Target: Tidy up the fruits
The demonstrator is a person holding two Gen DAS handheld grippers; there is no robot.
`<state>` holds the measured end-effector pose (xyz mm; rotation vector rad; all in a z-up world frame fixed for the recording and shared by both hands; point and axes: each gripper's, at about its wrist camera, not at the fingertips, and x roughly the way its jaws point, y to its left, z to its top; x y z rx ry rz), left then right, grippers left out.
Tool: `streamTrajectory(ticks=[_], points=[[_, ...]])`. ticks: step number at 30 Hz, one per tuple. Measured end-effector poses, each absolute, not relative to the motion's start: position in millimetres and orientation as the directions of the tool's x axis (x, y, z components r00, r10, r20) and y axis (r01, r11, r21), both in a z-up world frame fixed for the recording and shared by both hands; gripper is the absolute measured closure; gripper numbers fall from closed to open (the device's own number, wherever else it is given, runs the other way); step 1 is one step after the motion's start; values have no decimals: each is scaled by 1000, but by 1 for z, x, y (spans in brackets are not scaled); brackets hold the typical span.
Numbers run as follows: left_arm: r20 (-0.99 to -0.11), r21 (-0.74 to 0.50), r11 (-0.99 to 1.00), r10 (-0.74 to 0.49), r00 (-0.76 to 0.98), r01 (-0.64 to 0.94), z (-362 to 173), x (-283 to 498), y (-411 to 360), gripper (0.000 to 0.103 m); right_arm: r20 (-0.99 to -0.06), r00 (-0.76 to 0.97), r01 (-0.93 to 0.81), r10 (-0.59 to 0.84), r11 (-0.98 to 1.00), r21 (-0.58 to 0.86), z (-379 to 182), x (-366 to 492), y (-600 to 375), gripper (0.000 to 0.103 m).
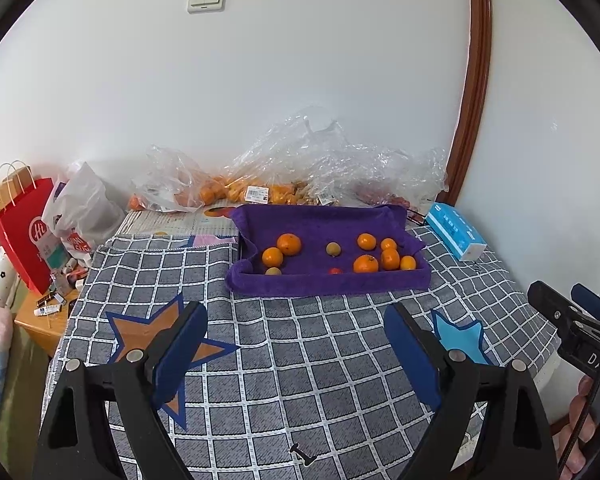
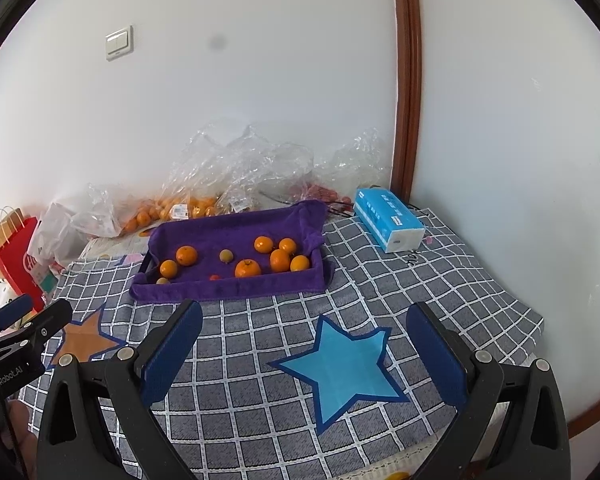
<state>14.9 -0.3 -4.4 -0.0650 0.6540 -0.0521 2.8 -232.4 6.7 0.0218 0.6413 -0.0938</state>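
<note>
Both hand-held grippers, left [image 1: 296, 332] and right [image 2: 304, 332], gape wide and empty over checked cloth [image 1: 300, 360], purple tray [image 1: 328, 284] of oranges [image 1: 289, 244] beyond.

soft, even daylight fills both views; shadows are faint. fisheye bending curves the door frame [image 1: 474, 80] beyond the claws, corners go black, and focus stays sharp.

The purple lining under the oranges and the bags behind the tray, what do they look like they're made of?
The purple lining looks like terry cloth, probably a towel: matte, fuzzy, draped in soft folds over the tray's edges. The bags look like thin clear plastic film: glossy, crinkled, see-through, with fruit showing inside.
</note>
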Motion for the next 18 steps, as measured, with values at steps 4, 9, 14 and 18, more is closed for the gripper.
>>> streamTrajectory(ticks=[4,9,14,18], points=[[-611,-75,997,-66,789,25,-4,16,-1,13,-604,793,93,-79,996,-8,4,3,-232,2],[-608,-71,997,-62,791,24,-4,15,-2,13,-606,792,92,-76,996,-4,3,3,-232,2],[-606,-65,998,-57,793,22,-3,13,-4,13,-604,794,88,-74,996,-7,2,3,-231,2],[-603,-62,998,-56,796,24,-1,12,-5,13,-607,791,90,-76,996,-8,2,3,-231,2]])
